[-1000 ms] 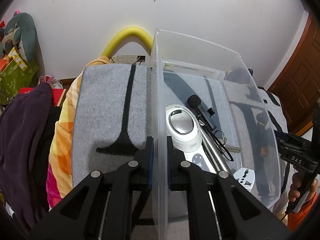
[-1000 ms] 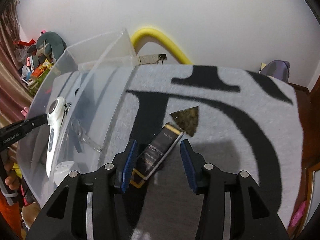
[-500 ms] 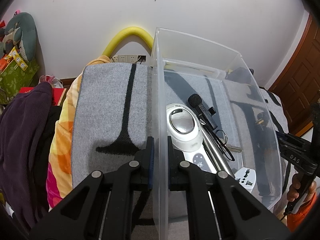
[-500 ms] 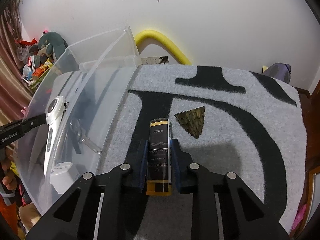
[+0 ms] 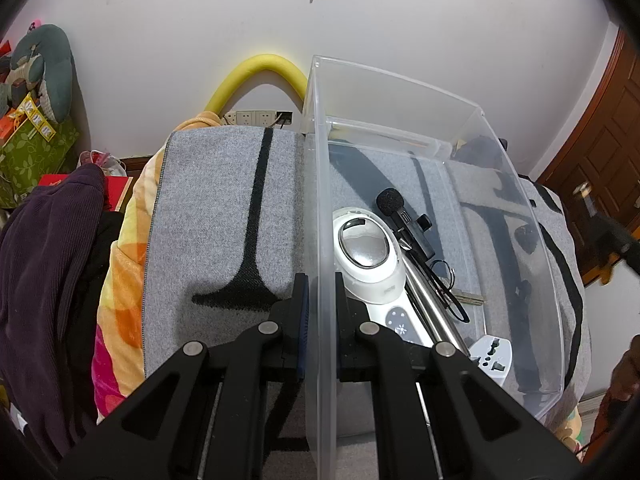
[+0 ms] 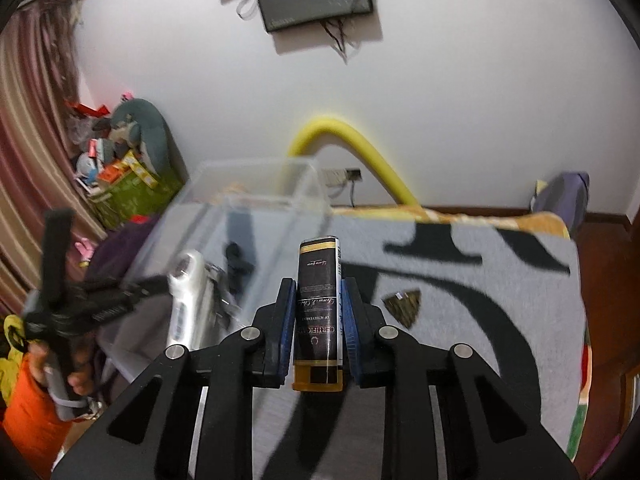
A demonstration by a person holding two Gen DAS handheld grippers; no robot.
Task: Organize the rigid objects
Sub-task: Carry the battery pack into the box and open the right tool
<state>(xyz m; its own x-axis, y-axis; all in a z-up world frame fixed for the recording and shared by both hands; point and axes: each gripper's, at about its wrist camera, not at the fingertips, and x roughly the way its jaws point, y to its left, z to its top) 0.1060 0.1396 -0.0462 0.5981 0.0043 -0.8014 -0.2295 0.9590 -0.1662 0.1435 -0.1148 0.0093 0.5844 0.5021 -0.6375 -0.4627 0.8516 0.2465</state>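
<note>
Right gripper (image 6: 317, 300) clamps black box (image 6: 318, 312) (lifted).

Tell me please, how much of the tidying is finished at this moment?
Done: a microphone, a white device and an adapter lie in the clear bin. In hand: the right gripper holds a black and gold box; the left gripper clamps the bin wall. Left: the triangular piece on the blanket.

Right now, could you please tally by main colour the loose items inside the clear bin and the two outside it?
White: 2, handheld device, travel adapter
Black: 2, microphone, certificate box
Silver: 1, metal rod
Dark gold: 1, triangular piece
Total: 6
</note>
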